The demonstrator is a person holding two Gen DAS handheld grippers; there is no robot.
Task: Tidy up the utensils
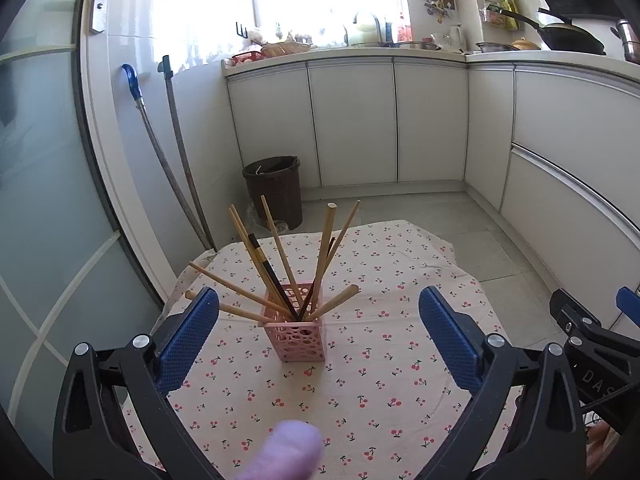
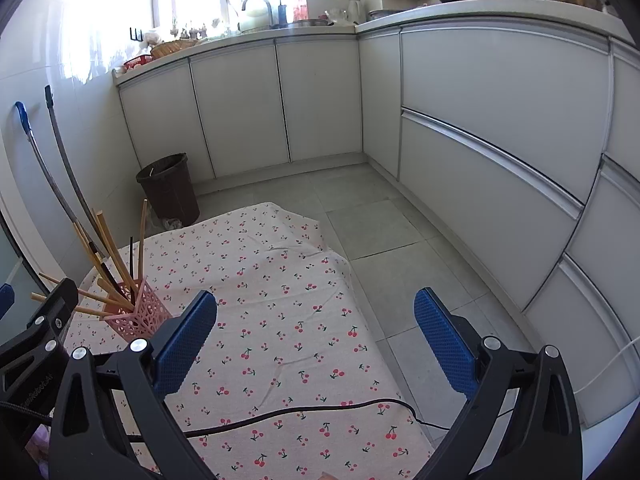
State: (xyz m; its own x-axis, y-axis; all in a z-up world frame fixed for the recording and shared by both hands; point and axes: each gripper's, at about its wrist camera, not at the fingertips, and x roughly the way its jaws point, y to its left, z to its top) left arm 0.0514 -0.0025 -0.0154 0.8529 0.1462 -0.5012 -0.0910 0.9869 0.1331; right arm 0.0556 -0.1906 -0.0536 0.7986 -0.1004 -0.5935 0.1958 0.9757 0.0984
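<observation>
A pink perforated utensil holder (image 1: 298, 336) stands upright on the cherry-print tablecloth (image 1: 360, 380). Several wooden chopsticks (image 1: 280, 248) and a dark one (image 1: 268, 272) fan out of it. My left gripper (image 1: 319, 334) is open and empty, its blue pads on either side of the holder and nearer the camera. In the right wrist view the holder (image 2: 138, 316) and its chopsticks (image 2: 112, 252) sit at the far left. My right gripper (image 2: 316, 340) is open and empty over bare cloth, to the right of the holder.
A black cable (image 2: 300, 412) lies across the cloth near my right gripper. A brown bin (image 1: 276, 190) and two mop handles (image 1: 176, 160) stand behind the table. White cabinets (image 1: 360, 120) line the back and right. The right gripper's frame (image 1: 592, 336) shows at the left view's right edge.
</observation>
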